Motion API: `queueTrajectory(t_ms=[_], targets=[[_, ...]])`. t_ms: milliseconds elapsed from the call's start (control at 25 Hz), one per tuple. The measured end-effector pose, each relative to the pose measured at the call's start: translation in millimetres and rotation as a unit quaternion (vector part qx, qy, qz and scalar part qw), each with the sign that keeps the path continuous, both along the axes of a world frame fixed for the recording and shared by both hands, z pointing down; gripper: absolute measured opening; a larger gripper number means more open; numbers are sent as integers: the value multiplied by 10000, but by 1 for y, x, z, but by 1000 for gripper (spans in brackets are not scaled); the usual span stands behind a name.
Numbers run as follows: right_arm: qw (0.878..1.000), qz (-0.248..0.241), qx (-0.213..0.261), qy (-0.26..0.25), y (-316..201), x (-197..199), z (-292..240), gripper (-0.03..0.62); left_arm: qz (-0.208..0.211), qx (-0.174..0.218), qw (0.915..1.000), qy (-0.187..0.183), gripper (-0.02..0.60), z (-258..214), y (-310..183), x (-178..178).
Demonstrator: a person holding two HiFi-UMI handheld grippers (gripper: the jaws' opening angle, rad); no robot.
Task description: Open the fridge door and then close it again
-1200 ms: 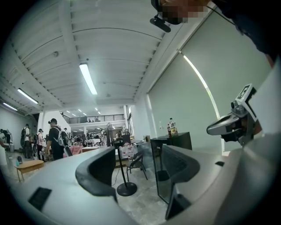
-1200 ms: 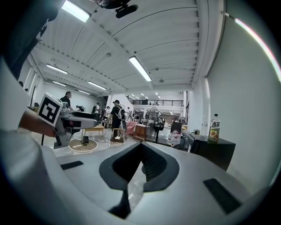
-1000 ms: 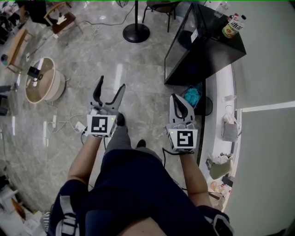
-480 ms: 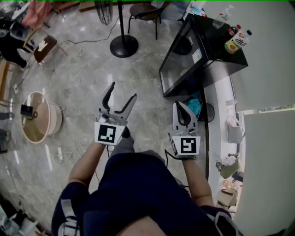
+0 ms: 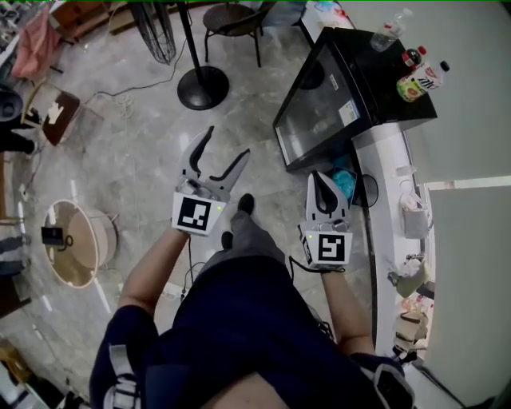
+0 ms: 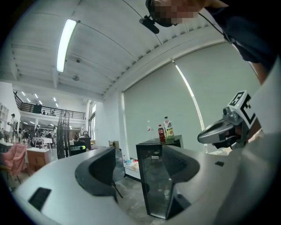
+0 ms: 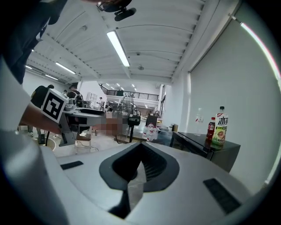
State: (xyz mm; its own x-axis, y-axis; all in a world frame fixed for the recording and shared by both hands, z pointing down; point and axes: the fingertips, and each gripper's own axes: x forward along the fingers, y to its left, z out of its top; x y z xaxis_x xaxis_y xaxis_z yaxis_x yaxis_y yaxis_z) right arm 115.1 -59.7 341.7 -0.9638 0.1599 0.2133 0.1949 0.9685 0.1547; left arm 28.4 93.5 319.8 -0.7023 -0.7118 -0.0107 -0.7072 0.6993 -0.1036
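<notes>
Left gripper is held level over the floor, jaws spread wide with nothing between the pads. Right gripper sits beside it to the right, jaws pressed together and empty; its own view shows the pads meeting with no gap. The fridge, a small black one, stands ahead of both grippers and off to the right, nearer the right gripper than the left, touching neither. Its glass door faces the open floor and looks closed flat against the body. In the left gripper view the fridge shows through the gap between the spread jaws, with the right jaw overlapping its right part, and it is clearly beyond the fingertips. In the right gripper view the fridge top lies to the right of the closed jaws, not in line with them. Bottles stand on the fridge top at its far right corner. A white surface runs along the wall just right of the right gripper, with a blue thing at the fridge's foot near that gripper's tips. A fan stand and a chair are farther ahead of the left gripper.
</notes>
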Motion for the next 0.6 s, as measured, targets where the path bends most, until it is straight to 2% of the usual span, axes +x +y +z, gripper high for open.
queueTrajectory(t_ms=[280,400,600], targets=[[9994,309,-156,43,-34,-94,21,18,558,-71,9983,-114,324,17,-56,-109],[9989,433,-185,48,-47,-130,27,18,761,-119,9970,-16,324,25,-81,-155],[9969,734,-264,125,-69,-171,40,18,1177,-223,9928,11,324,44,-128,-216]])
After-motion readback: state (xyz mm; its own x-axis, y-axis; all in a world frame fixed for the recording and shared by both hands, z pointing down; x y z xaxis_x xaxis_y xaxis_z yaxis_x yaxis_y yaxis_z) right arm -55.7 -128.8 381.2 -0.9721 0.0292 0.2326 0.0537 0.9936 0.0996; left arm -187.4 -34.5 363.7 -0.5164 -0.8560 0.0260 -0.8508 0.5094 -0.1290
